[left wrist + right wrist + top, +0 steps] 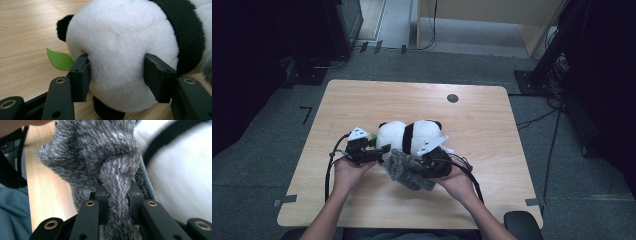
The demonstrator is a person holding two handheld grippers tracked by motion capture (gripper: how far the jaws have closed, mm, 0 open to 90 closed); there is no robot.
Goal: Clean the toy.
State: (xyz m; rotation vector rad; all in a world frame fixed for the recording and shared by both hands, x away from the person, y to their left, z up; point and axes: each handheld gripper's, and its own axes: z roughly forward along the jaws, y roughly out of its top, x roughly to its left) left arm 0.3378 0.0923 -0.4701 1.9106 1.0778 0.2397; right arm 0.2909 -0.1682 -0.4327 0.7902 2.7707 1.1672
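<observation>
A black-and-white plush panda (409, 135) lies on the wooden table (482, 150), with a green felt leaf (60, 60) beside it. My left gripper (382, 150) comes in from the panda's left, and its two jaws press into the white body (120, 45), one on each side. A grey fuzzy cloth (407, 170) lies bunched against the front of the panda. My right gripper (117, 192) is shut on a twisted fold of that cloth (100, 152). The panda's white fur (180, 177) shows blurred just to the right of it.
A round dark grommet (452, 98) sits near the table's far edge. Cables trail from both grippers across the table front. Beyond the table are grey floor, dark equipment racks at both sides and a wooden cabinet (492, 20) at the back.
</observation>
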